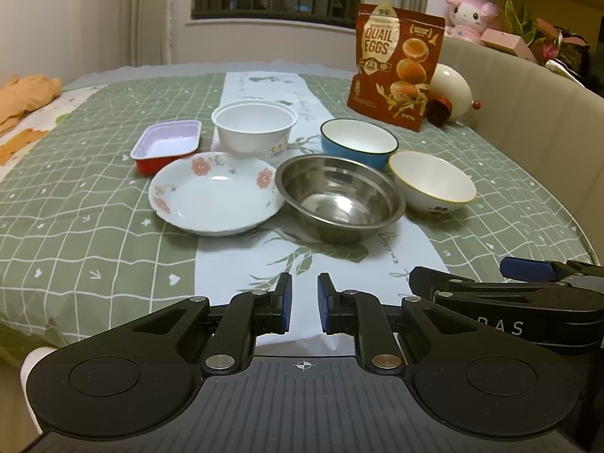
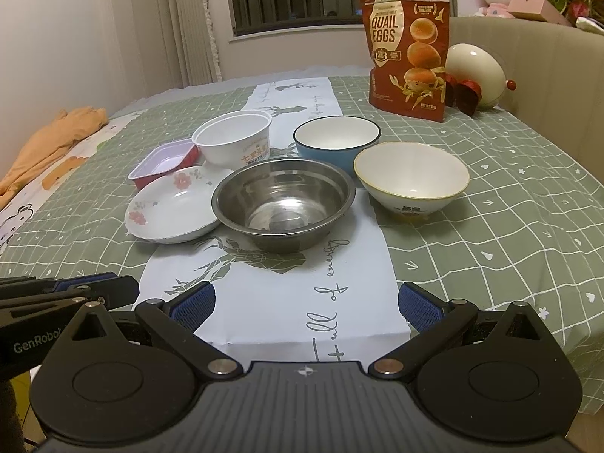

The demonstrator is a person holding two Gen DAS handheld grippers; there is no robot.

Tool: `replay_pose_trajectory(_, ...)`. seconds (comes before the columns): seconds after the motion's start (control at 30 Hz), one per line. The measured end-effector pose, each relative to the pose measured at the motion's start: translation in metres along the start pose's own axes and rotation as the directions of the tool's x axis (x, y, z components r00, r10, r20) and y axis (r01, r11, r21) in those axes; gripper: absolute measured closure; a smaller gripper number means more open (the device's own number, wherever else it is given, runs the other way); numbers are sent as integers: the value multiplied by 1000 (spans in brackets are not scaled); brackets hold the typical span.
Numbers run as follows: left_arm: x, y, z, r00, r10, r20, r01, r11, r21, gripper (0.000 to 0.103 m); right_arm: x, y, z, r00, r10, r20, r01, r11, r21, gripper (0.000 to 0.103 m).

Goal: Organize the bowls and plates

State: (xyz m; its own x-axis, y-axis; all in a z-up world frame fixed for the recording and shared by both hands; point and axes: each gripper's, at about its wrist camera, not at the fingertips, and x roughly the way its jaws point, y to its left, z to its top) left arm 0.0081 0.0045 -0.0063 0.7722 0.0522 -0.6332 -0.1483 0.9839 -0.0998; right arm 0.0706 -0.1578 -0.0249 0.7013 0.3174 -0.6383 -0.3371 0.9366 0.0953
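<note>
On the green checked tablecloth stand a floral white plate (image 1: 215, 192) (image 2: 171, 207), a steel bowl (image 1: 339, 198) (image 2: 283, 204), a blue bowl (image 1: 358, 143) (image 2: 336, 137), a cream bowl with a gold rim (image 1: 432, 185) (image 2: 411, 181), a white paper tub (image 1: 255, 126) (image 2: 234, 137) and a red rectangular tray (image 1: 166, 145) (image 2: 162, 162). My left gripper (image 1: 304, 304) is nearly closed and empty, near the table's front edge. My right gripper (image 2: 305, 304) is open wide and empty, in front of the steel bowl.
A red quail-egg bag (image 1: 394, 68) (image 2: 409, 51) stands at the back right beside a cream egg-shaped ornament (image 1: 451, 92) (image 2: 475, 75). An orange cloth (image 1: 26, 96) (image 2: 53, 143) lies at the left. A beige padded seat back (image 1: 528, 87) curves along the right.
</note>
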Motion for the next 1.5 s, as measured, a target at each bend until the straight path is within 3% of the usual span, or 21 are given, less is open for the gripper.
replay_pose_trajectory(1.5,2,1,-3,1000,-7,-10,7,1000,-6,86,3,0,0,1000,1,-6,-1,1000,-1,0)
